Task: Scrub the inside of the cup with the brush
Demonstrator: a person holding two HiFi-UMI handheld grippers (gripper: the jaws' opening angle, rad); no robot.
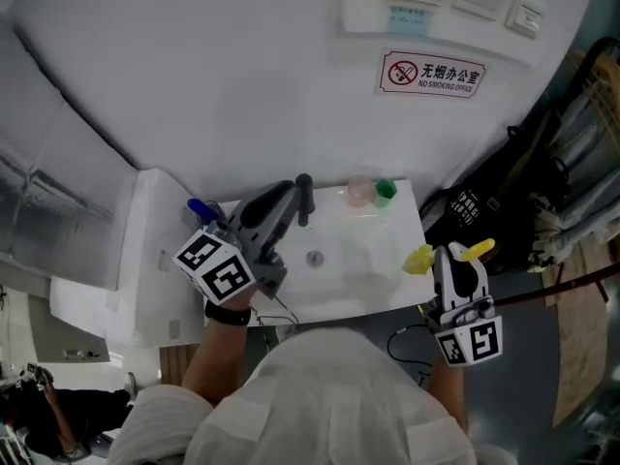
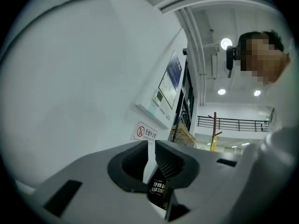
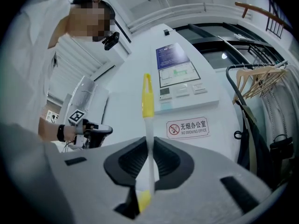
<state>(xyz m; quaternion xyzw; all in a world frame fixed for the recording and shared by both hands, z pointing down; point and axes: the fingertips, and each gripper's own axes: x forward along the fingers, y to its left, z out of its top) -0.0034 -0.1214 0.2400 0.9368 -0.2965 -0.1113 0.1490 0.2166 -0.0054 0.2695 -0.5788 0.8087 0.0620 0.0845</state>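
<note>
White washbasin (image 1: 373,294) against white wall, no-smoking sign (image 1: 431,74) above. Pink cup (image 1: 359,191) on basin's back rim, just beside green object (image 1: 386,191). Right gripper (image 1: 455,260) clamped on yellow brush (image 1: 419,258) at basin's right edge. Left gripper (image 1: 283,201) near faucet (image 1: 304,200), jaws nearly together, slim gap, nothing between.

The brush (image 3: 147,97) runs out of sight beneath the right gripper (image 3: 148,146); the cup (image 1: 359,192) is blurred.
</note>
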